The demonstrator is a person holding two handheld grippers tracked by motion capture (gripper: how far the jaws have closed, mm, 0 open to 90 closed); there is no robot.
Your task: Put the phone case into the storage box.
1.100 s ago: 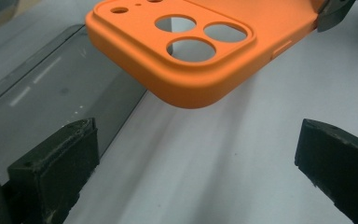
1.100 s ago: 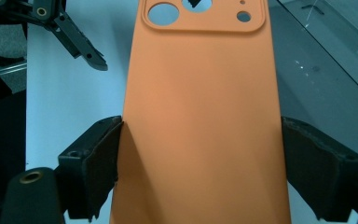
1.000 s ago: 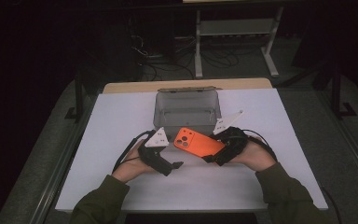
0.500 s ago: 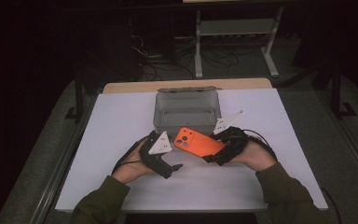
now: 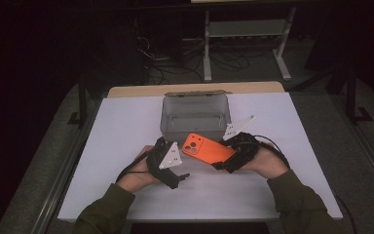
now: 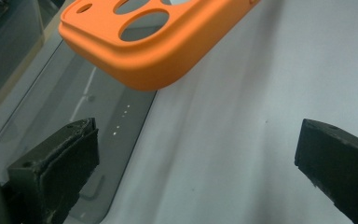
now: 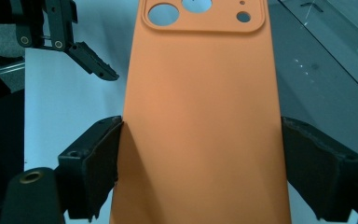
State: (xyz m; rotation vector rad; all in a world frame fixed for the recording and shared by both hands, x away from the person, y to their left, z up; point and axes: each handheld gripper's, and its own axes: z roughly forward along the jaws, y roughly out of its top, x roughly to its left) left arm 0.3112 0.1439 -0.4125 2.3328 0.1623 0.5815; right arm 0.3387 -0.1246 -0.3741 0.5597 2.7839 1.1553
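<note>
An orange phone case (image 5: 208,148) hangs just above the white table (image 5: 126,122), in front of a grey open box (image 5: 195,130). My right gripper (image 5: 224,163) is shut on the case's lower end, with its pads on the two long edges of the orange phone case (image 7: 200,116). Its camera cut-outs point toward my left gripper (image 5: 182,176), which stands open with nothing between its jaws. In the left gripper view the case's camera corner (image 6: 168,42) floats ahead of and above my left gripper (image 6: 196,158), not touching it. The left gripper's fingers (image 7: 91,63) show beside the case in the right gripper view.
The grey box sits mid-table with its clear wall (image 6: 98,107) close to the left jaw. White tabletop lies open to the left and right of both hands. Beyond the table's far edge stand a metal frame (image 5: 243,29) and cables on a dark floor.
My left gripper has drifted slightly toward the near edge and the right. The right gripper and the orange case have kept still.
</note>
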